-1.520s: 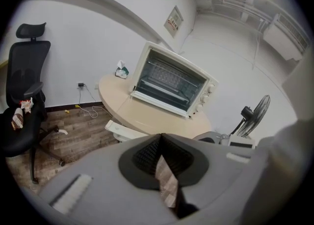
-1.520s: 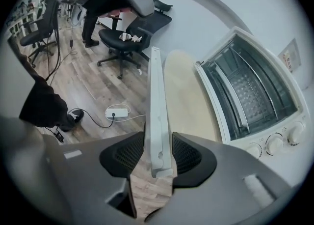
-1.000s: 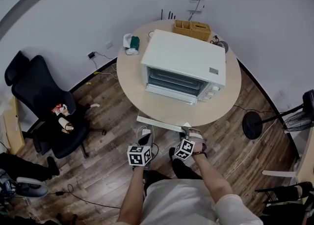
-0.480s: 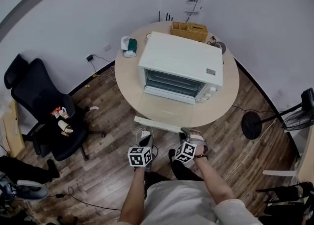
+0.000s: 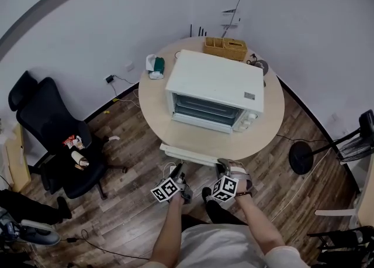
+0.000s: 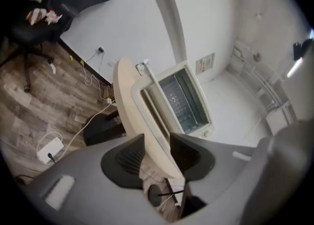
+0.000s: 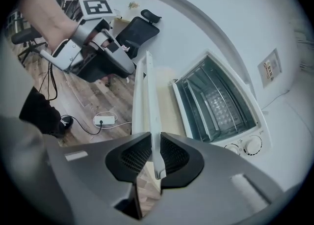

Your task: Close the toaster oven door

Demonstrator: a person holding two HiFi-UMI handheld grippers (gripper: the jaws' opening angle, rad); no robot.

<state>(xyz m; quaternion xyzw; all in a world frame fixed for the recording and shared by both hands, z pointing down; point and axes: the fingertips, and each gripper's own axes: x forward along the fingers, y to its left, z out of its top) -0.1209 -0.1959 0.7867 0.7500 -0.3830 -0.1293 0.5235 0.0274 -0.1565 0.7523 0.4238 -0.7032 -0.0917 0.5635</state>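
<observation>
A room with white walls and a wood-plank floor (image 5: 125, 144), seen from above. In the middle of the frame stands a round, pale table (image 5: 156, 106). On it sits a white toaster oven (image 5: 216, 81), its glass front facing the lower edge of the frame. Its door (image 5: 188, 154) is open, folded down flat and reaching out past the table's near rim toward the person. Behind the oven, at the table's far side, is a wicker basket (image 5: 226, 47). A small green and white object (image 5: 155, 65) lies at the table's upper left. A black office chair (image 5: 49, 126) stands at the left of the frame.

At lower centre, the person's arms reach toward the door. The left hand-held gripper (image 5: 177, 174) is at the door's left end. Its jaws are opening and stand moderately apart. The door's pale edge shows in the gap, and I cannot tell whether it touches the pads. The right hand-held gripper (image 7: 156, 146) is closing, narrow, on the door's white handle bar (image 7: 148, 96), which runs between its pads.
</observation>
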